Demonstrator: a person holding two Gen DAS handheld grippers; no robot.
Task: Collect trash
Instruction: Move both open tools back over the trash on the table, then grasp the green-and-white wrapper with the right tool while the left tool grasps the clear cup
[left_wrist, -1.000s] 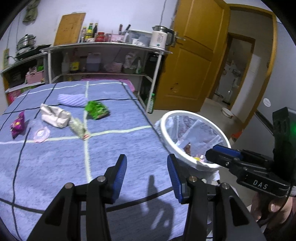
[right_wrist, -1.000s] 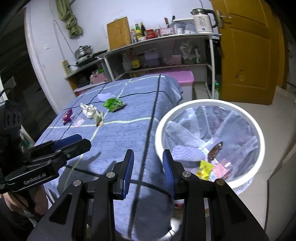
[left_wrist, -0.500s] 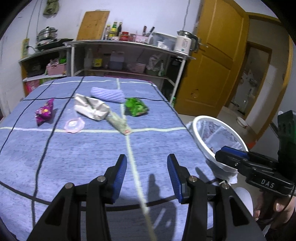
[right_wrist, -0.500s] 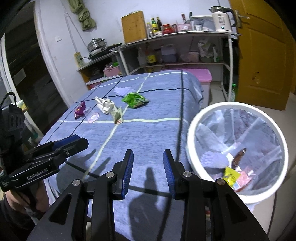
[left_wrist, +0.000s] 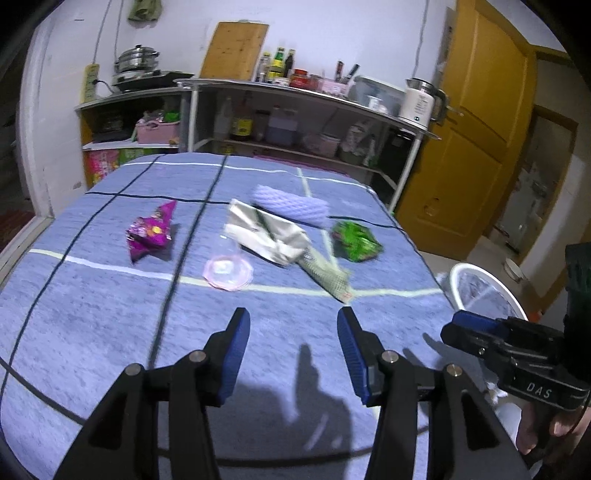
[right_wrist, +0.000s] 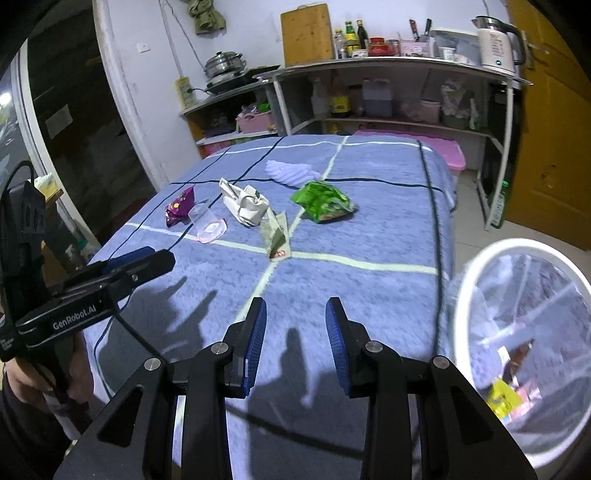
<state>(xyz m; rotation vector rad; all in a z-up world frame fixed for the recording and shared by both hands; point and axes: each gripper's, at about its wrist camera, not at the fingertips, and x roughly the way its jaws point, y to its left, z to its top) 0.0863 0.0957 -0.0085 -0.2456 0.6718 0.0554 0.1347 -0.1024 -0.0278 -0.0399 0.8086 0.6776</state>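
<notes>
Left gripper (left_wrist: 293, 326) gaped empty over blue bedspread (left_wrist: 92, 314). Purple wrapper (left_wrist: 149, 232), clear cup (left_wrist: 229, 267), crumpled paper (left_wrist: 269, 236), green packet (left_wrist: 354, 240) lay mid-spread. Bin (left_wrist: 480, 291) stood beyond right edge.

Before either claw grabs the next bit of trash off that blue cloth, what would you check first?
1. Left gripper open, nothing held: ok.
2. Right gripper open, nothing held: ok.
3. Trash bin mouth open, beside the table: ok.
4. Nearest piece, the folded paper wrapper, lying free of the grippers: ok.
5. Clear plastic cup empty of liquid: cannot tell.
6. Green snack bag lying apart from other pieces: ok.
</notes>
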